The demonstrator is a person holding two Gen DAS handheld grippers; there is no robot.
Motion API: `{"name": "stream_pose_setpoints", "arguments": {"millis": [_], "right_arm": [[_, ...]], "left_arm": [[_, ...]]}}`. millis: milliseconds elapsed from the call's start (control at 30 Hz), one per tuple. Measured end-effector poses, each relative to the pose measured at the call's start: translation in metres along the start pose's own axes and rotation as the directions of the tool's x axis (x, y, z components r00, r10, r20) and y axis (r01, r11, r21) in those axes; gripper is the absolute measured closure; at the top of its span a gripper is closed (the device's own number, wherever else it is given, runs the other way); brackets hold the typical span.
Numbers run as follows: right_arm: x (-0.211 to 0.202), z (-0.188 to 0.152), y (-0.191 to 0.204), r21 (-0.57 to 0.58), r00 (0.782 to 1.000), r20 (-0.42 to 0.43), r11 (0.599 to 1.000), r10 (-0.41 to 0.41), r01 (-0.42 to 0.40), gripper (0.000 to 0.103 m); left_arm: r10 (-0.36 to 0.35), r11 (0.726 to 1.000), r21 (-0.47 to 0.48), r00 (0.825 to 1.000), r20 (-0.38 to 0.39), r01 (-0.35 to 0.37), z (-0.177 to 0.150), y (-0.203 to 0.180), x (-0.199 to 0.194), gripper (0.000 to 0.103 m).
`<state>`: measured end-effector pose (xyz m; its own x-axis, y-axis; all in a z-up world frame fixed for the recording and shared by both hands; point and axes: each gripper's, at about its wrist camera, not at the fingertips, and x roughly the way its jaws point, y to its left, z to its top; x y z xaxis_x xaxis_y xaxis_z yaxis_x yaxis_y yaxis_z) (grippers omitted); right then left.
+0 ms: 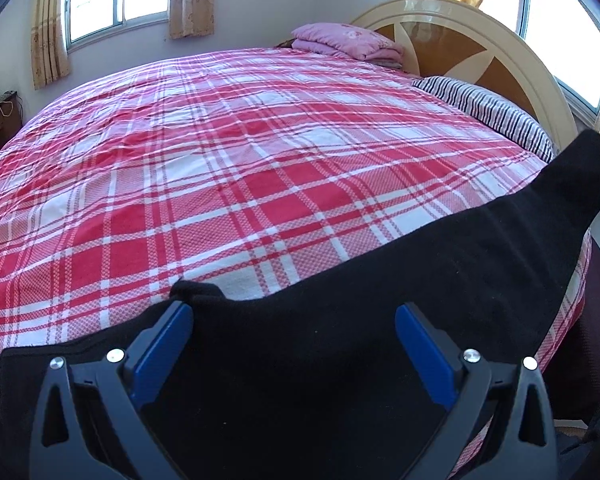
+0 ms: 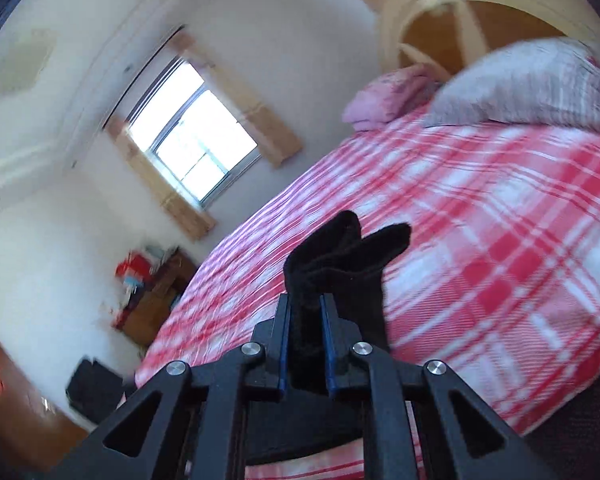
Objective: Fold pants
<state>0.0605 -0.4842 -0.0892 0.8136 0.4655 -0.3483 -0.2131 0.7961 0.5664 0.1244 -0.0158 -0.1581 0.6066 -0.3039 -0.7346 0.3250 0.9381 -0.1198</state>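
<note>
Black pants (image 1: pixel 380 312) lie along the near edge of the bed (image 1: pixel 228 168), spreading beneath and ahead of your left gripper (image 1: pixel 294 312). Its blue-padded jaws stand wide apart, with the cloth between and below them. Your right gripper (image 2: pixel 306 308) is clamped on a bunched end of the pants, which sticks up past the jaws. That view is blurred.
</note>
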Motion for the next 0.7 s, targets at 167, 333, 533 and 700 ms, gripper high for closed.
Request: {"name": "stream_pose_setpoints", "arguments": {"millis": [167,333,533,700], "right_arm": [[0.047,-0.027,0.075,-0.169,0.989,-0.141,0.984,0.039,-0.063,0.089],[0.107,-0.076,0.124,-0.298,0.951,-0.31,0.948,0.014,-0.111,0.089],[0.181,-0.143,0.143,-0.416,0.883,-0.461,0.9,-0.084,-0.132,0.089],[0.195,-0.164,0.132,-0.468,0.84,-0.519,0.875,-0.158,-0.124,0.074]], "left_arm": [[-0.025,0.999,-0.031,0.999,0.023,0.025,-0.001,0.005,-0.008,0.0],[-0.068,0.995,-0.064,0.997,0.032,0.07,-0.004,0.009,-0.01,0.0],[-0.148,0.986,-0.079,0.988,0.03,0.15,-0.003,0.0,-0.009,0.0],[-0.247,0.967,-0.067,0.969,-0.007,0.246,0.005,-0.026,-0.002,0.0]]}}
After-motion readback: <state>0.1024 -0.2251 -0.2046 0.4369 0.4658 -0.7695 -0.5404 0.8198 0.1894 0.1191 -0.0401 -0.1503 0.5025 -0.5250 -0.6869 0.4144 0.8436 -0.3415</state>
